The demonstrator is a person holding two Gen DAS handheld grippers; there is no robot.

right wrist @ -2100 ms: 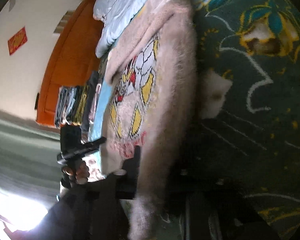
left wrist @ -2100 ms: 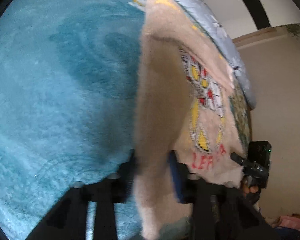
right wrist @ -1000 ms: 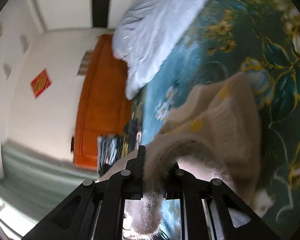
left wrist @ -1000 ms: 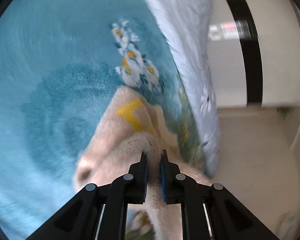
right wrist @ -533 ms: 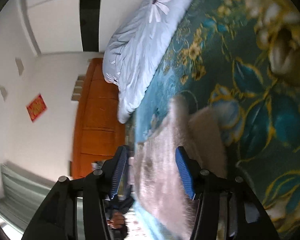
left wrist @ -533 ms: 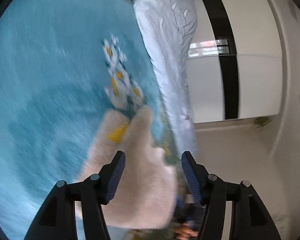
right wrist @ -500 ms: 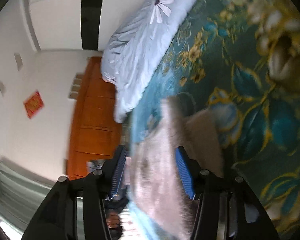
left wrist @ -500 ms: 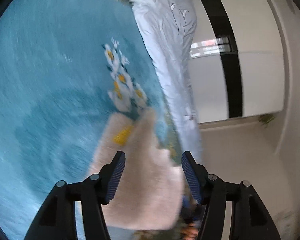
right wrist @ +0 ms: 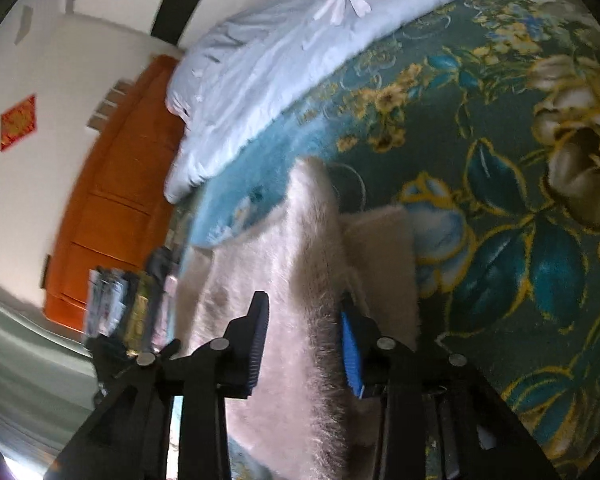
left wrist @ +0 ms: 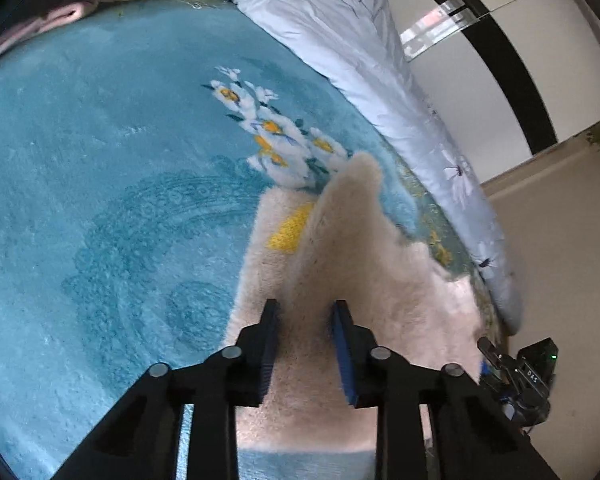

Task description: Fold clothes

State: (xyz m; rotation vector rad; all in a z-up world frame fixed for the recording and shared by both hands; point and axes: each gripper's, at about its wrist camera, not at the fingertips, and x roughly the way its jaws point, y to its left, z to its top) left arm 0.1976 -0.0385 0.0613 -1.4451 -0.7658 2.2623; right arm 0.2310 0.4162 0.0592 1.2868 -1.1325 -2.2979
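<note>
The sweater (left wrist: 340,280) lies on the blanket (left wrist: 100,200) that covers the bed, with a raised fold running forward between the spread fingers of the left claw (left wrist: 304,340). In the right wrist view the same fold passes between the parted fingers of the right claw (right wrist: 302,336). Behind the sweater a quilt (left wrist: 360,48) lies along the far edge of the bed. A stack of clothes (right wrist: 116,304) sits left of the sweater in the right wrist view, before a wooden headboard (right wrist: 112,200).
</note>
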